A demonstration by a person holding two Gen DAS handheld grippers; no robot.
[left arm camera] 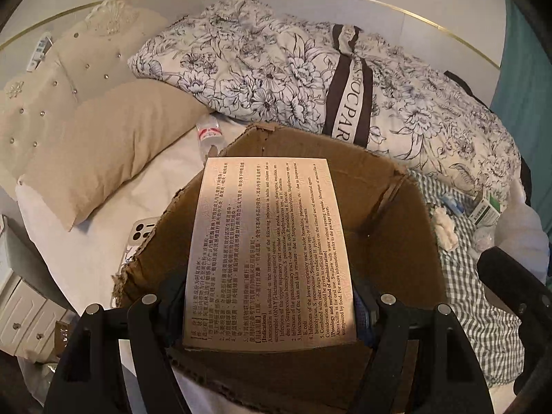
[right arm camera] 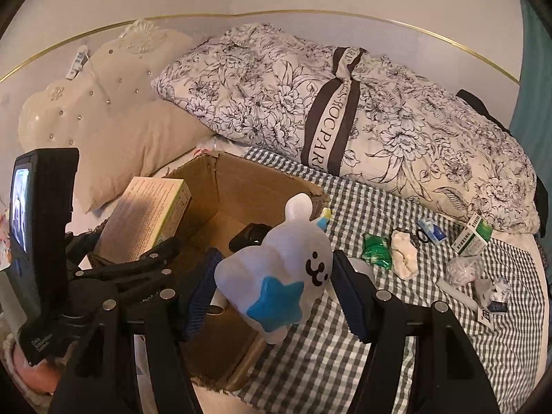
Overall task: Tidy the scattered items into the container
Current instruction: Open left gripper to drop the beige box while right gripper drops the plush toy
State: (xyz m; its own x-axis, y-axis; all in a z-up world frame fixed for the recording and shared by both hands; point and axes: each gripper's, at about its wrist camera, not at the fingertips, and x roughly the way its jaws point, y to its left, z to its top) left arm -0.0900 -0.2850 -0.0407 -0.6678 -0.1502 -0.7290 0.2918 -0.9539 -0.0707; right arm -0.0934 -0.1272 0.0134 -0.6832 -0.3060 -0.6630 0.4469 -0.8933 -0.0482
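Toy (right arm camera: 276, 269) between right gripper (right arm camera: 272, 286) fingers

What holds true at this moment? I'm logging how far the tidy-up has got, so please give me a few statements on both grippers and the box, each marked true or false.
1. The left gripper holds a medicine carton above the cardboard box. True.
2. The right gripper is empty. False: it is shut on a white toy with a blue star.
3. The cardboard box is empty. False: a dark object lies inside.
4. Small items remain on the checked cloth. True: a green packet and a green-and-white carton, among others.
5. The toy is already in the box. False: it is held over the near rim.
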